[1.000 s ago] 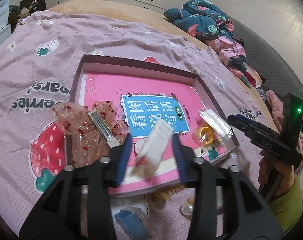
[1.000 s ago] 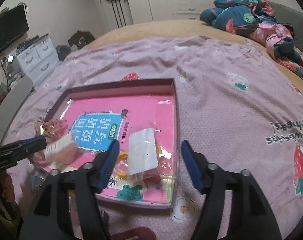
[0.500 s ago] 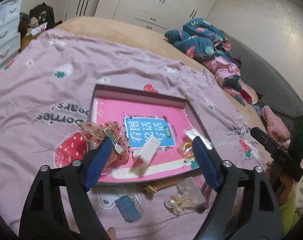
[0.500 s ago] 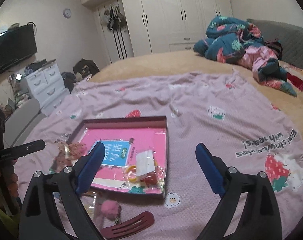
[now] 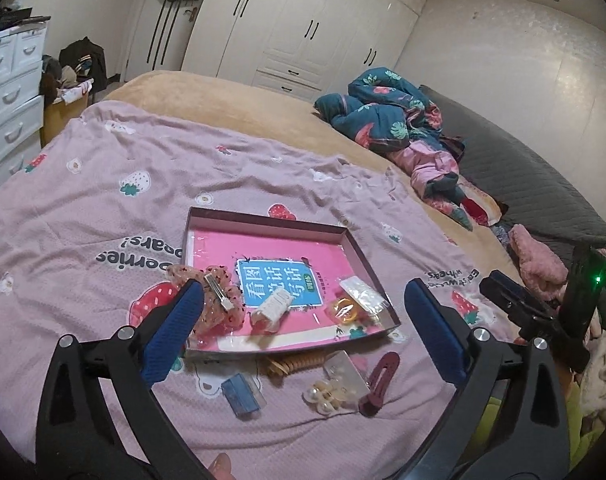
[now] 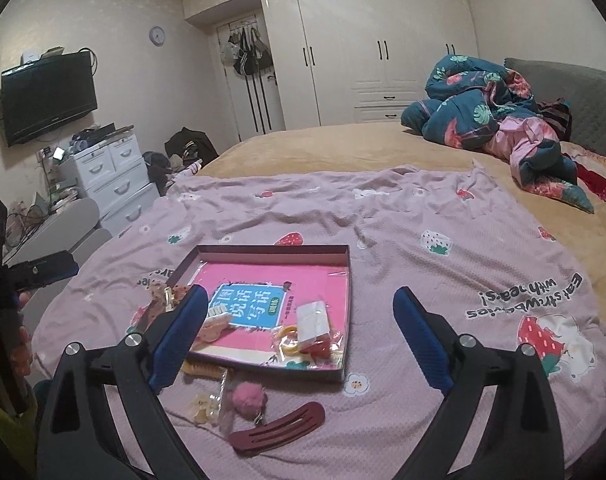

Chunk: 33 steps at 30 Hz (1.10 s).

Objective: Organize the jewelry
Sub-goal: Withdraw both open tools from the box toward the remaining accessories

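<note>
A shallow box tray [image 5: 263,223] with a pink book cover in it lies on the bedspread. Inside lie a red dotted bow clip [image 5: 219,304], a small white packet [image 5: 277,306] and a clear bag with a yellow ring [image 5: 345,310]. In front of the tray, on the cloth, lie a blue piece [image 5: 243,394], a pearl earring card [image 5: 335,384], a dark red hair clip [image 6: 279,428] and a pink pompom [image 6: 249,396]. My left gripper [image 5: 303,286] hangs above the tray's near edge, jaws opening, nothing between them. My right gripper [image 6: 299,292] stands open and empty above the tray.
A beige coil hair tie [image 5: 295,362] lies against the tray's front wall. The pink strawberry bedspread [image 6: 443,280] spreads wide to the right. Crumpled bedding [image 6: 495,120] sits at the headboard. White drawers [image 6: 111,176] stand left of the bed.
Both grippers have risen and pulled back from the tray, jaws spreading wide. The white packet left the left jaws and now lies in the tray.
</note>
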Available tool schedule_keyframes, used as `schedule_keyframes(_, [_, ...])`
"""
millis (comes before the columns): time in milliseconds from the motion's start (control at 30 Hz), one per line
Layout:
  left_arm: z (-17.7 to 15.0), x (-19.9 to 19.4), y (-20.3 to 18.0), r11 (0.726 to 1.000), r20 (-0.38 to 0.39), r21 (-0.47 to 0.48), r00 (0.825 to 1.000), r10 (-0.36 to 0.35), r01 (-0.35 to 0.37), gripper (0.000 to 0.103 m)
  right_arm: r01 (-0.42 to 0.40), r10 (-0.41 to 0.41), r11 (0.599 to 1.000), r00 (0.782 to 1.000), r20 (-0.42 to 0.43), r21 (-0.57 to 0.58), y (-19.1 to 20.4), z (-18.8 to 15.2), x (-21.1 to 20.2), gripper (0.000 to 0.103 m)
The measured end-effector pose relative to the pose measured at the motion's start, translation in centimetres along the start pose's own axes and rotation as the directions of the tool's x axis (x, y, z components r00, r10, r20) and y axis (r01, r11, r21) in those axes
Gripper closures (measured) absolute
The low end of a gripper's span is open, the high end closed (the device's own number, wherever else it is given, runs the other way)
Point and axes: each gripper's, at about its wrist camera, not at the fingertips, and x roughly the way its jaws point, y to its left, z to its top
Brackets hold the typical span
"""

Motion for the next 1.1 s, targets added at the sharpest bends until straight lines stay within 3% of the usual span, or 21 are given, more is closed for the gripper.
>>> schedule_keyframes(700, [-4.1,-2.1,-0.6,0.999,-0.045,0.046,0.999,0.021,-0.019,0.009,-0.059,0.056,0.997,0.996,-0.073,-0.044,2.1,-3.3,-2.4,0.010])
schedule_keyframes(1100, [-7.5,-0.5,-1.8,0.994,-0.133,0.106,0.991,0.021,-0.007,0.009,-0.078,0.070,0.996,0.986,-0.152,-0.049,2.3,-5.8,-2.1,0.010])
